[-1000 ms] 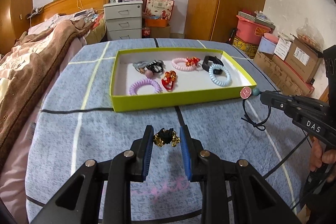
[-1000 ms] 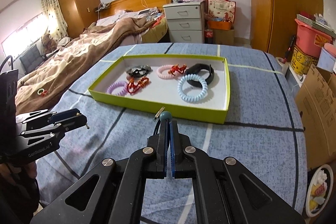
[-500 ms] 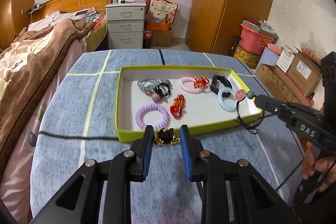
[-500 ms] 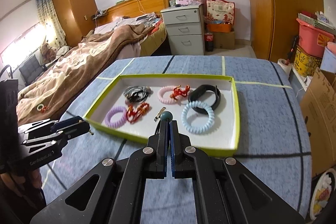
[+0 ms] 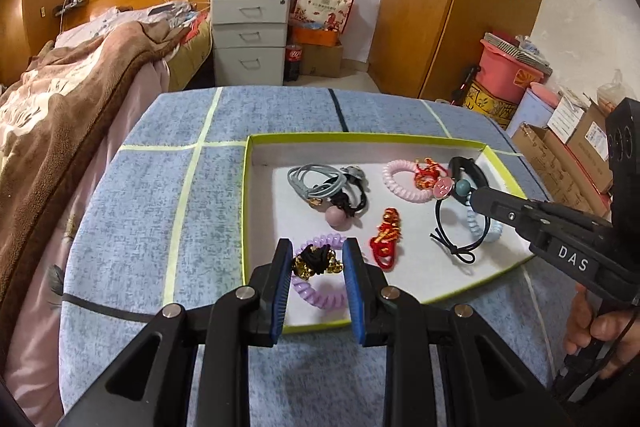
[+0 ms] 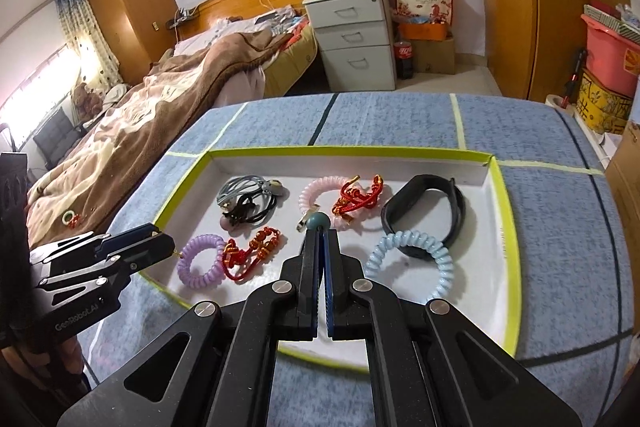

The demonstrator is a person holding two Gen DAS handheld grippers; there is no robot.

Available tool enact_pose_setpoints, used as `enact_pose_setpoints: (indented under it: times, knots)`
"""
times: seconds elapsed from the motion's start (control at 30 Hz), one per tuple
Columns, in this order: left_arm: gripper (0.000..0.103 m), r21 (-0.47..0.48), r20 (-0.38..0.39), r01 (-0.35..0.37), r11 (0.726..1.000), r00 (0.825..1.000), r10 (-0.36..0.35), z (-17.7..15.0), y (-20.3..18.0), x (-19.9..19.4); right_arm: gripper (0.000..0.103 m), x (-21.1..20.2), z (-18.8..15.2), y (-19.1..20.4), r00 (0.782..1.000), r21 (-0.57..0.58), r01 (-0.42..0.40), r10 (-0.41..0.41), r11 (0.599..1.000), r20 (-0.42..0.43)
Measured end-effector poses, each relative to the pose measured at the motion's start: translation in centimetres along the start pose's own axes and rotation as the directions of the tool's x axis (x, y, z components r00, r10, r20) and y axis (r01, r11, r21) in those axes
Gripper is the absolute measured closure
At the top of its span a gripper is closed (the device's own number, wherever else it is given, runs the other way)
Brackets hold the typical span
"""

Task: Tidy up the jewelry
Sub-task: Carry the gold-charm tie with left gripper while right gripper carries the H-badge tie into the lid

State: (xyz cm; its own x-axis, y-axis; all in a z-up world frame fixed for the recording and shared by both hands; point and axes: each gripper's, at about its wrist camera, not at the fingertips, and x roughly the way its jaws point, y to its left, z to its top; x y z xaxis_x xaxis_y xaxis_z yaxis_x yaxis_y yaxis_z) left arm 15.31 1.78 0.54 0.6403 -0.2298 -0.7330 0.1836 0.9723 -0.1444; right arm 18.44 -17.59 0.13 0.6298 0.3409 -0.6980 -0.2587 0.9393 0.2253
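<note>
A yellow-green tray (image 5: 245, 195) (image 6: 505, 211) on the blue cloth holds several hair ties and bracelets. My left gripper (image 5: 317, 263) is shut on a black hair tie with gold bells (image 5: 316, 262), held above the purple coil tie (image 5: 320, 291) at the tray's near left. My right gripper (image 6: 321, 233) is shut on a black hair tie with a pink charm and teal bead (image 5: 454, 189), whose loop (image 5: 456, 239) dangles over the tray's middle right. The teal bead (image 6: 318, 221) shows at the right fingertips.
In the tray lie a grey and black tie bundle (image 5: 328, 183), a pink coil (image 5: 400, 179), red knot cords (image 5: 386, 235), a black band (image 6: 424, 207) and a light blue coil (image 6: 412, 259). A bed (image 5: 60, 107) is left; boxes (image 5: 568, 147) right.
Both grippers have moved forward from in front of the tray to over it, each still holding its hair tie.
</note>
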Motion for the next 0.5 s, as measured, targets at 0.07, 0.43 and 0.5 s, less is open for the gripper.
enact_pose_setpoints:
  times: [0.07, 0.43, 0.5]
  knots:
    - [0.076, -0.001, -0.011, 0.002, 1.000, 1.000, -0.002, 0.0, 0.0, 0.6, 0.101, 0.4, 0.0, -0.1, 1.000, -0.004, 0.011, -0.011, 1.000, -0.008]
    - [0.076, -0.005, -0.051, 0.011, 1.000, 0.999, -0.012, -0.5, 0.0, 1.8, 0.101, 1.7, -0.4, 0.5, 0.993, -0.099, 0.108, -0.112, 0.989, -0.036]
    - [0.076, -0.013, -0.055, 0.019, 1.000, 0.998, -0.020, -0.5, 0.1, 1.9, 0.101, 1.8, -0.4, 0.4, 0.993, -0.093, 0.107, -0.111, 0.990, -0.041]
